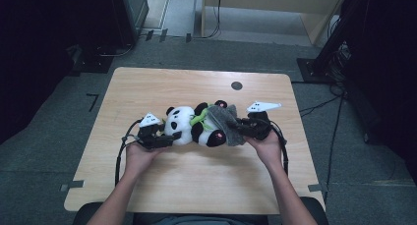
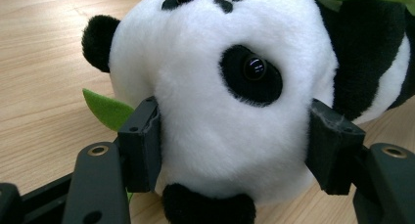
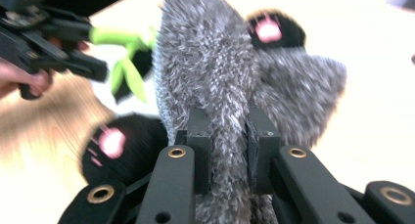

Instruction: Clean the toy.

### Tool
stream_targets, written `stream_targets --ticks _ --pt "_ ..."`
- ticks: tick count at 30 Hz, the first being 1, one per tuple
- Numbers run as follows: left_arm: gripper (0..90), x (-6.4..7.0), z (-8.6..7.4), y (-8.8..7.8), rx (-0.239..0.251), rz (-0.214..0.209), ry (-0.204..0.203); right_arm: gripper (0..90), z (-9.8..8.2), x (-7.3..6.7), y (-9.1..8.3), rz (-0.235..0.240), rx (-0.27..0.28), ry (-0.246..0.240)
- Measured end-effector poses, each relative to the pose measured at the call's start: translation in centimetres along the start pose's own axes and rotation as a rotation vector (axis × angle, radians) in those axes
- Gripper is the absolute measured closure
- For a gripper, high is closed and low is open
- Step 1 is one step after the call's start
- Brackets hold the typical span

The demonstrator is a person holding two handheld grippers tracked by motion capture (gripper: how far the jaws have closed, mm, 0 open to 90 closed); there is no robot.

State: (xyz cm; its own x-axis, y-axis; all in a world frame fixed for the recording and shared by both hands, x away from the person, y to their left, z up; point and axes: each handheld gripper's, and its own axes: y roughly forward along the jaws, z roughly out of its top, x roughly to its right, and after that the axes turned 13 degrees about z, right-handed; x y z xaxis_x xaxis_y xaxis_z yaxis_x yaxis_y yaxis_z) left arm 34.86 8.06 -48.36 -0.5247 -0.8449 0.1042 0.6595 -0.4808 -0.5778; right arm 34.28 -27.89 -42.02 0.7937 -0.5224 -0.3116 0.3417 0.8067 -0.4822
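Observation:
A black-and-white plush panda [image 1: 184, 124] lies on its side in the middle of the wooden table [image 1: 196, 185], with a green leaf [image 2: 105, 109] at its neck. My left gripper [image 1: 172, 136] is shut on the panda's white head [image 2: 210, 111], one pad pressing into each cheek. A grey fuzzy cloth [image 1: 223, 119] drapes over the panda's lower body. My right gripper [image 3: 229, 145] is shut on a fold of that grey cloth [image 3: 210, 72]. Two black feet with pink soles [image 3: 112, 143] flank the cloth. The other hand's gripper [image 3: 49, 43] sits farther off at upper left.
A small dark round spot [image 1: 236, 85] marks the table's far side. Bare wood lies in front of the panda and at both ends. Cables [image 1: 324, 104] trail across the grey floor to the right, and dark equipment stands beyond the table's corners.

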Motion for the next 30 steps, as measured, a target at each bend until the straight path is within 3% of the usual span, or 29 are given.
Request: stream_targets --ticks 6,11,16,17,20,25,30 --pt "33.1 0.1 -0.1 0.0 0.007 0.005 0.001 77.4 2.0 -1.4 0.8 0.019 0.029 -0.065" --pt "33.0 0.1 -0.1 0.0 0.006 0.008 0.011 77.1 2.8 -1.1 2.3 0.041 0.025 -0.061" --pt "33.1 0.2 -0.1 0.0 0.007 0.013 0.01 74.9 2.6 -0.2 4.1 0.039 -0.011 -0.054" --pt "33.1 0.2 -0.1 0.0 0.007 0.013 0.008 69.8 2.5 -0.2 4.3 0.034 -0.012 -0.062" --pt "33.2 0.2 -0.1 0.0 0.008 0.012 0.004 66.3 2.4 -0.2 4.8 0.011 -0.023 -0.081" --pt "33.2 0.3 -0.1 0.0 0.008 0.016 0.004 70.8 2.0 -0.3 5.4 -0.024 -0.039 -0.099" --pt "33.4 0.4 0.0 0.1 0.006 0.015 0.007 74.3 1.4 0.2 5.3 0.001 -0.03 -0.059"
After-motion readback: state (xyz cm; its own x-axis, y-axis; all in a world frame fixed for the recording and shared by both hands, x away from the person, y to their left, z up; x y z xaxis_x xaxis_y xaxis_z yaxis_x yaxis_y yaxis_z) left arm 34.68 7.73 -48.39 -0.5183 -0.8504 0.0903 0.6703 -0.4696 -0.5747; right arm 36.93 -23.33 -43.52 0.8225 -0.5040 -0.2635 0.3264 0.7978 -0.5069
